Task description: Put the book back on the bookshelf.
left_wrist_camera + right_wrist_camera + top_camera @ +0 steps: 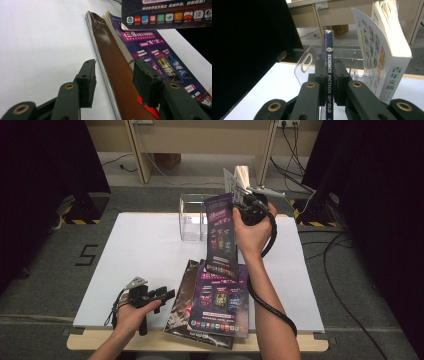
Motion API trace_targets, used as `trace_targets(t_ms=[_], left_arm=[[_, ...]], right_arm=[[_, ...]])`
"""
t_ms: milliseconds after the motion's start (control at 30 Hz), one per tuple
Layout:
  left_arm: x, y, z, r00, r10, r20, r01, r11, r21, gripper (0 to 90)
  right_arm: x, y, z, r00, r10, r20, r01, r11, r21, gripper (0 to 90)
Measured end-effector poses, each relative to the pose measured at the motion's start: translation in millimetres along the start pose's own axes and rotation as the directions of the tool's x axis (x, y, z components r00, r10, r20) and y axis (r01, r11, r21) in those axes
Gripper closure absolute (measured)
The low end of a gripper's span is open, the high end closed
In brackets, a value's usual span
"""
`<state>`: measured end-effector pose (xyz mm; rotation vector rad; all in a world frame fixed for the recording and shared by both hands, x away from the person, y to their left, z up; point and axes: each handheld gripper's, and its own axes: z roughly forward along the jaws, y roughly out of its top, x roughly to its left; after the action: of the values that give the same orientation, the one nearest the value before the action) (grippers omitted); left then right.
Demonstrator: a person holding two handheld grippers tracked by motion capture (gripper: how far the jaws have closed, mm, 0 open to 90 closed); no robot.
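Note:
My right gripper [240,204] is raised over the back of the table and is shut on the spine of a purple magazine [220,237], which hangs down from it. In the right gripper view the jaws pinch that dark blue spine [329,75], lettered "SCIENCE FICTION WORLD". My left gripper [167,294] rests low at the front left, open, with nothing between its fingers [88,82]. Just to its right lies a stack of magazines [215,302]: a brown-covered one [117,75] underneath and a purple one [155,52] on top.
A clear acrylic holder [192,217] stands at the back centre of the white board [135,255]. A thick white book [387,50] stands upright beside the held magazine, its pages fanned at the top. Cables and dark curtains lie beyond the table.

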<state>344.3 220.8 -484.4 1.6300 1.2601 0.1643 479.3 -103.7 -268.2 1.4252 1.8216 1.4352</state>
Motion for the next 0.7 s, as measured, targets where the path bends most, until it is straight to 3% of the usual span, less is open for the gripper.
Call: trace_targets(t_ms=[700], left_arm=[[0.3,-1.3,1.0,1.0000,-0.001,0.003,0.001,1.0000,0.007,52.4]], right_arm=[[2.2,8.5,6.7,0.9999,-0.007,0.013,0.008,0.999,-0.043,84.5]])
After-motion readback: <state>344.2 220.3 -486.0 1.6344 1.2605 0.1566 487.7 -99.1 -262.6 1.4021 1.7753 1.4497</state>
